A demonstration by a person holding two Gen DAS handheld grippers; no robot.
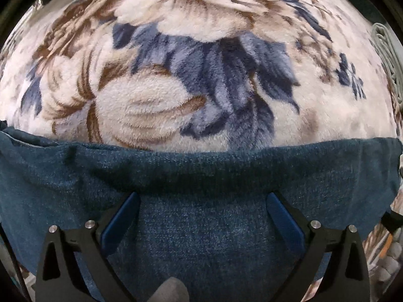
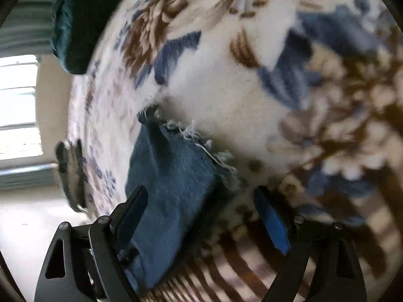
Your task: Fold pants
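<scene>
Left wrist view: the left gripper (image 1: 202, 201) is pointing down over the pants (image 1: 201, 176), its jaws standing wide apart. Denim is lying between and under the blue pads (image 1: 121, 224), but the pads are not pressing on it. The pants are spreading as a dark blue band across the lower half of the view, their far edge lying straight on the blanket (image 1: 201, 63), a fleece printed with cream, brown and blue flowers.

Right wrist view: the right gripper (image 2: 199, 201) is tilting down toward the blanket (image 2: 226, 88), jaws spread wide. A frayed leg end of the pants (image 2: 173, 176) is lying between the jaws, beside the left-hand finger (image 2: 133, 209) in the view; whether it is touching that finger cannot be told. It is well apart from the other pad, so nothing is being gripped. The frame is blurring with motion. A dark green cloth (image 2: 73, 25) is lying at the blanket's far edge, upper left.
</scene>
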